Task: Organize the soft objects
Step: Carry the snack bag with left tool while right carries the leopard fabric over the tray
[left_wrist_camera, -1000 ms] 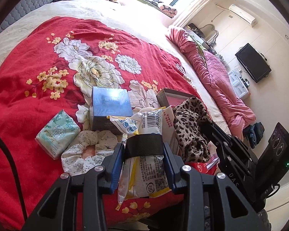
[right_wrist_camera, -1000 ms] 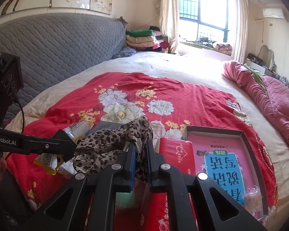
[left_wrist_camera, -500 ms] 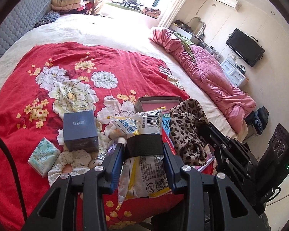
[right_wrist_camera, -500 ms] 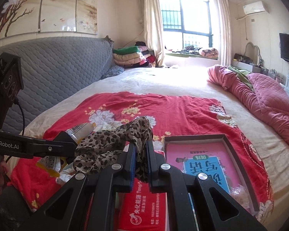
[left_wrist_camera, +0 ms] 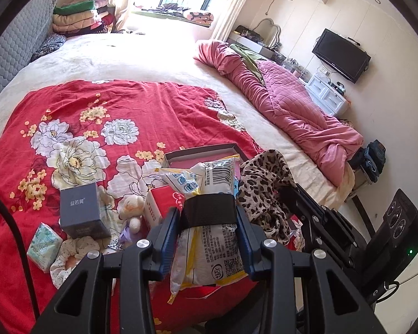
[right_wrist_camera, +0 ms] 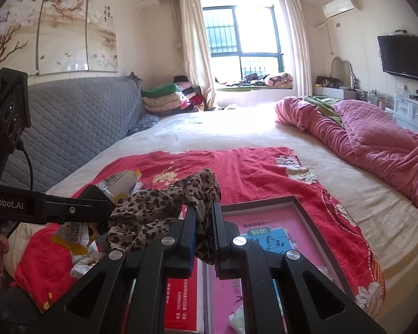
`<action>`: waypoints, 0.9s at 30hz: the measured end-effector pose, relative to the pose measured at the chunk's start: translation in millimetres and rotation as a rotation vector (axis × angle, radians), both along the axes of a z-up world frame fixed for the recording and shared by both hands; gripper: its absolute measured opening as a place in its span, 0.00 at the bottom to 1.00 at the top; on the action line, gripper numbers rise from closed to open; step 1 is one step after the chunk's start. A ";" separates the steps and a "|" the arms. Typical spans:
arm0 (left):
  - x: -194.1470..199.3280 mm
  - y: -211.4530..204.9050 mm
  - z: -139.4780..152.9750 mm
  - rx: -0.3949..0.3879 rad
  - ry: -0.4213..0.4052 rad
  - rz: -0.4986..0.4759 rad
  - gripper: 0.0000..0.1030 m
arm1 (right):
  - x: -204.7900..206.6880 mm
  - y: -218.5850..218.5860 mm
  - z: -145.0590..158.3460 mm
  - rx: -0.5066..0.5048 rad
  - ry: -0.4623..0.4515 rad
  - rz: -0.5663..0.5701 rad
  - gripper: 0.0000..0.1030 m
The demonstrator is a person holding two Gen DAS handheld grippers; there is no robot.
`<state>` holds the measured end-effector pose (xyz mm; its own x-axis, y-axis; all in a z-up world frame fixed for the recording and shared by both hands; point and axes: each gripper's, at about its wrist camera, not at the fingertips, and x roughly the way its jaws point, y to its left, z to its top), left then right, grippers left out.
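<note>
The left gripper (left_wrist_camera: 207, 239) pinches a white snack bag (left_wrist_camera: 209, 253); a black band hides its middle. The right gripper (right_wrist_camera: 203, 239) fingers press on the leopard scarf (right_wrist_camera: 164, 208), which partly hides the pink box (right_wrist_camera: 267, 233) on the red quilt (left_wrist_camera: 153, 105).

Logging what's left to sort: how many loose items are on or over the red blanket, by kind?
Boxes: 2, the dark box and the tray box.
Packets: 3, the green tissue pack, the red pack and the white pouch.
Cloth: 2, the leopard scarf and the scrunchie.
Plush: 1, the toy.
Total: 8
</note>
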<state>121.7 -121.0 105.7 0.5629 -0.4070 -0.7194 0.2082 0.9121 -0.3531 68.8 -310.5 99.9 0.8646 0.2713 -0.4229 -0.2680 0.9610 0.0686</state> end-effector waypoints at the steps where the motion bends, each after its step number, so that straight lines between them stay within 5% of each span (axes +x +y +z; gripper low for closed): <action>1: 1.0 -4.5 0.6 0.002 -0.002 -0.007 0.38 | -1.0 -4.0 0.7 -0.003 -0.002 -0.014 0.09; 27: 25.7 -95.5 -15.3 0.078 -0.001 -0.127 0.38 | -10.9 -98.0 -1.4 -0.001 -0.021 -0.260 0.09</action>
<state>147.4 -216.4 90.3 0.5111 -0.4180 -0.7510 0.3245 0.9030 -0.2817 58.0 -408.5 98.5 0.9137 0.0385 -0.4045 -0.0132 0.9978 0.0650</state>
